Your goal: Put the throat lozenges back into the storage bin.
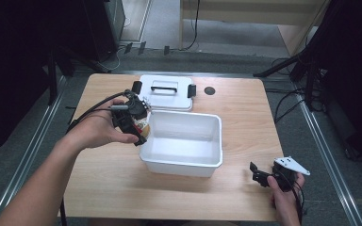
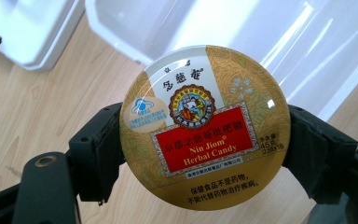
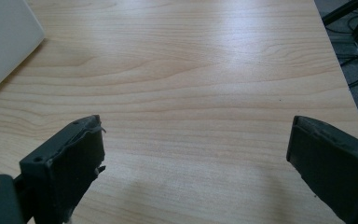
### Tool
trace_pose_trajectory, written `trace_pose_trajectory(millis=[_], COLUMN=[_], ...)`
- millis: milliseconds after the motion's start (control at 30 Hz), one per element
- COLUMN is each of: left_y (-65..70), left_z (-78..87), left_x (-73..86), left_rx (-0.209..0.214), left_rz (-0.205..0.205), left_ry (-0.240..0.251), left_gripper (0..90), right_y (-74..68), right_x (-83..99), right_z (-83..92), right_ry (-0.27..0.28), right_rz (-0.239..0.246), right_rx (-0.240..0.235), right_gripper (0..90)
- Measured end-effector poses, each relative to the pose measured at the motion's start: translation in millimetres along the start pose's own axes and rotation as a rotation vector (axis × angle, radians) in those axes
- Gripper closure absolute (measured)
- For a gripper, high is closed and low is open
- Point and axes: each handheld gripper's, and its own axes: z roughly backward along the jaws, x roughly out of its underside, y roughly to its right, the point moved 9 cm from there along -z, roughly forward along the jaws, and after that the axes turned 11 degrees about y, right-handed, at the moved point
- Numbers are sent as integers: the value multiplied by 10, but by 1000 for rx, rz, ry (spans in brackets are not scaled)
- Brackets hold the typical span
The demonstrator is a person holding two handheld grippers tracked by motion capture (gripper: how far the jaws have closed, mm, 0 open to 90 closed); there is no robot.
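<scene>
The round candy tin [image 2: 204,127] is pinched by its rim alone, so it could twist or slip out at the white bin's [image 1: 184,162] edge just ahead. The left gripper [image 2: 205,144] clamps it half-open. The right gripper [image 3: 196,154] rests spread and empty over the table [image 3: 205,70].

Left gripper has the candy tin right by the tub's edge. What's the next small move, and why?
Probably carry the tin a little further over the tub before opening. The left gripper clamps it by its rim, but it hangs at the tub's left wall, partly above the table. The tub is empty and its lid lies off behind.
</scene>
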Motion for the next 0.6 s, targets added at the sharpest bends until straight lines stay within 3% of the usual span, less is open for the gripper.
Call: trace_pose_trajectory(millis=[600], left_y=[168], left_z=[-201], left_x=[-274], left_rx=[43], left_rz=[-43], left_ry=[13], left_gripper=[215], right_y=[0], right_x=[1], right_z=[-1], right_ry=[-1], right_rz=[-5], right_rx=[-4], right_gripper=[42])
